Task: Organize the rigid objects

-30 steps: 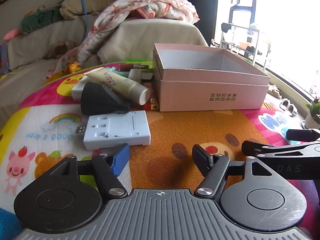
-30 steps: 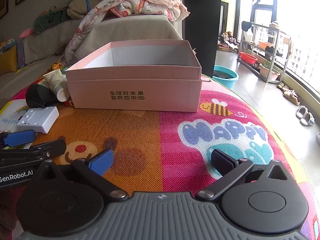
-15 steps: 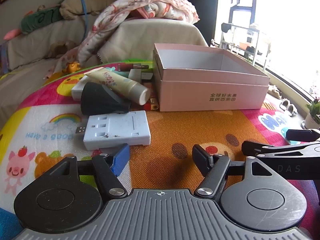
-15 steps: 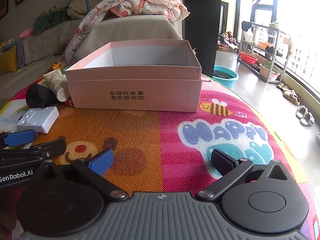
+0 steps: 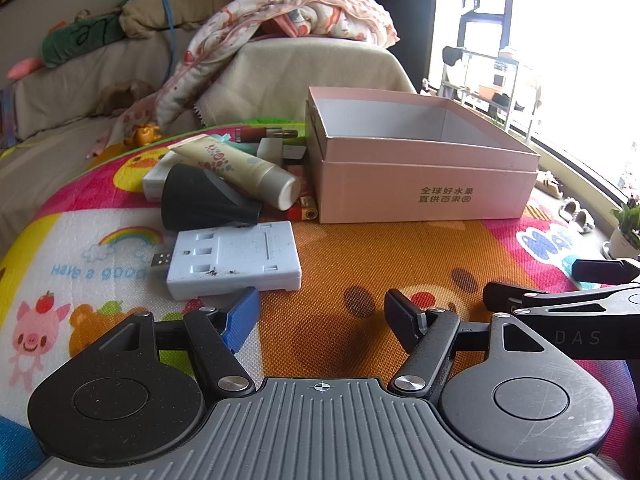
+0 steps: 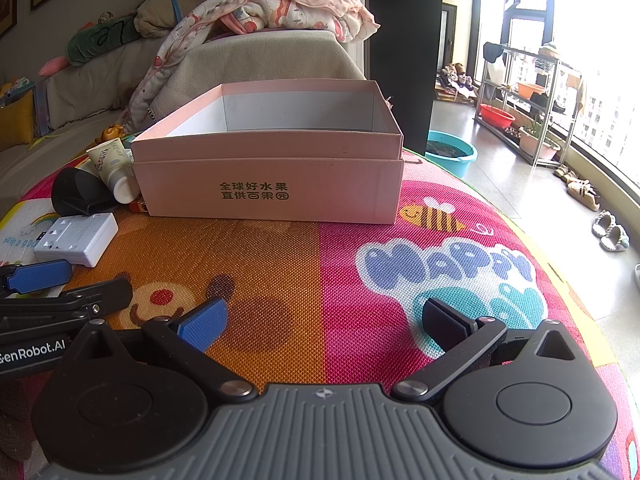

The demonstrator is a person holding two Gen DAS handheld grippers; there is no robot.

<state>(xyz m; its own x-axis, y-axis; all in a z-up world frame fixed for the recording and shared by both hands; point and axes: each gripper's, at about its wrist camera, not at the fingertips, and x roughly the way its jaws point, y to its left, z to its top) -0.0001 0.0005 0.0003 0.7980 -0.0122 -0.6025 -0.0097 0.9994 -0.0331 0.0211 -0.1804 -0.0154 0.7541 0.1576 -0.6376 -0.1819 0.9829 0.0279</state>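
Note:
An open pink box (image 5: pixel 424 200) (image 6: pixel 272 184) stands on the colourful mat, and what I see of its inside is bare. Left of it lies a pile: a white USB adapter block (image 5: pixel 236 258) (image 6: pixel 76 238), a black cone-shaped piece (image 5: pixel 200 200) (image 6: pixel 78 196), a cream tube (image 5: pixel 240 168) (image 6: pixel 112 164), a small white box (image 5: pixel 154 184) and a red lipstick-like item (image 5: pixel 264 134). My left gripper (image 5: pixel 320 312) hovers open just in front of the adapter block, nothing between its fingers. My right gripper (image 6: pixel 324 320) is open over bare mat, in front of the box.
The mat (image 6: pixel 360 240) covers a round table whose edge curves off at the right. A sofa with a blanket (image 5: pixel 288 12) stands behind. On the floor to the right are a teal basin (image 6: pixel 452 152), a metal rack (image 6: pixel 528 104) and slippers (image 6: pixel 612 232).

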